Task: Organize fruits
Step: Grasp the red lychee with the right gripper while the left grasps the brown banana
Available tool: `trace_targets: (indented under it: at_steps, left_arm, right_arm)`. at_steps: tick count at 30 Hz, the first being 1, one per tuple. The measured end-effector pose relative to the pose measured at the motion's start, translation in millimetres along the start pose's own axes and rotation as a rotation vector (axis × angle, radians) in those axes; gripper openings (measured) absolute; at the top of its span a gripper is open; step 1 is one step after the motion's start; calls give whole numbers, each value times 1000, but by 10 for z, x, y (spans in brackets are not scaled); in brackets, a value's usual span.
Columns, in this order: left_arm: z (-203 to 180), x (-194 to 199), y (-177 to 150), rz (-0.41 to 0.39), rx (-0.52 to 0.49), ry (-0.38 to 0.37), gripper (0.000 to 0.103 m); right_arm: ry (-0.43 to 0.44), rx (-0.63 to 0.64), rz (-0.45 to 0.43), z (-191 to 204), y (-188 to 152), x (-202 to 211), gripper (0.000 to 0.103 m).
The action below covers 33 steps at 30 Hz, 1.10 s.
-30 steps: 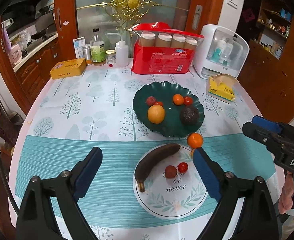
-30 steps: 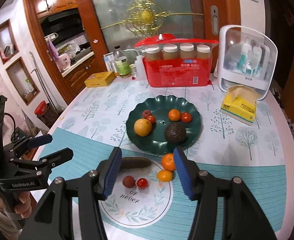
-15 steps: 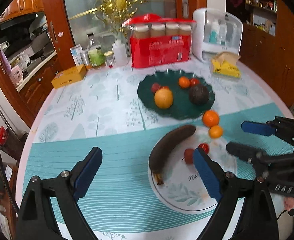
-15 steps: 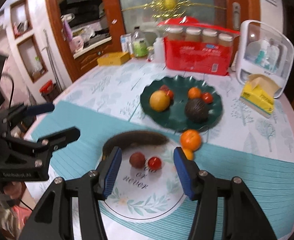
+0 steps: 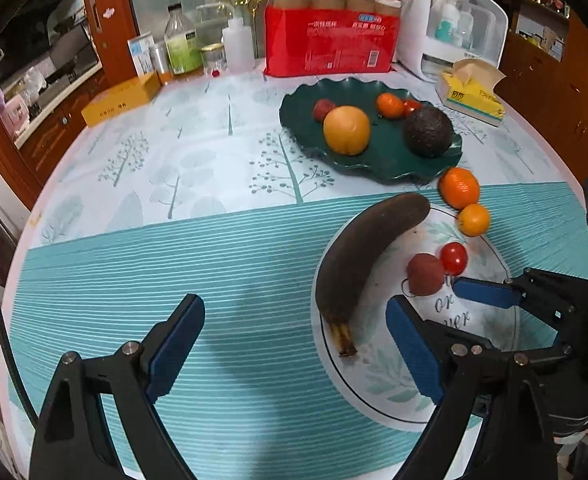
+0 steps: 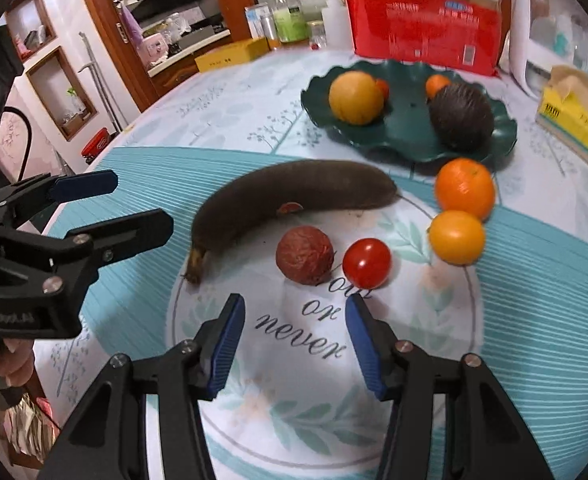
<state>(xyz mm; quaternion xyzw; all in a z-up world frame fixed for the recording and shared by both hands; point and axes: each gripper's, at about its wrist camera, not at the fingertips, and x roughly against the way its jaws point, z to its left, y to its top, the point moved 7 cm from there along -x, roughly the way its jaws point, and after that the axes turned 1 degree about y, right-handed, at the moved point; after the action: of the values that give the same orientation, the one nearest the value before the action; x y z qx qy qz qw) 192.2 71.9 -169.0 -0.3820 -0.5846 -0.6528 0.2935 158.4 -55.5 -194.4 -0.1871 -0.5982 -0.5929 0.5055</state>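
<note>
A dark overripe banana (image 6: 289, 196), a wrinkled brown-red fruit (image 6: 304, 255) and a cherry tomato (image 6: 366, 263) lie on a printed white circle (image 6: 334, 392) on the tablecloth. Two oranges (image 6: 464, 189) (image 6: 456, 237) sit at its far edge. A dark green plate (image 6: 398, 136) holds a yellow-orange fruit (image 6: 356, 92), an avocado (image 6: 461, 116) and small fruits. My right gripper (image 6: 294, 320) is open and empty, low just in front of the brown fruit and tomato. My left gripper (image 5: 294, 324) is open and empty, near the banana's stem (image 5: 344, 338).
At the table's back stand a red package of cups (image 5: 330, 36), bottles (image 5: 181, 46), a yellow box (image 5: 121, 98), a white dispenser (image 5: 454, 24) and a yellow tissue pack (image 5: 474, 94). Wooden cabinets surround the round table.
Both grippers have moved down and forward toward the printed circle. The right gripper now sits close before the brown fruit and tomato. Both stay open.
</note>
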Motion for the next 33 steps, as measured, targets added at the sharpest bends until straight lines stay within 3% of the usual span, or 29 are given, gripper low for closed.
trace_targets:
  at_steps: [8,13,27,33]
  left_arm:
    - [38,-250,56,34,34,-30,91]
    - [14,-355,88,52,53,-50,91]
    - [-346,-671,267,56,-4,-42,91]
    - [-517,-823,330,67,-81,-48,76]
  right_arm:
    - [-52,8,-43,0,183,-134,51]
    - [-109,31,-65,-27,249,-177,31]
    - [-87,-48,-87,-310,-1,73,31]
    - [-60,-67,-103,-354,-37,112,31]
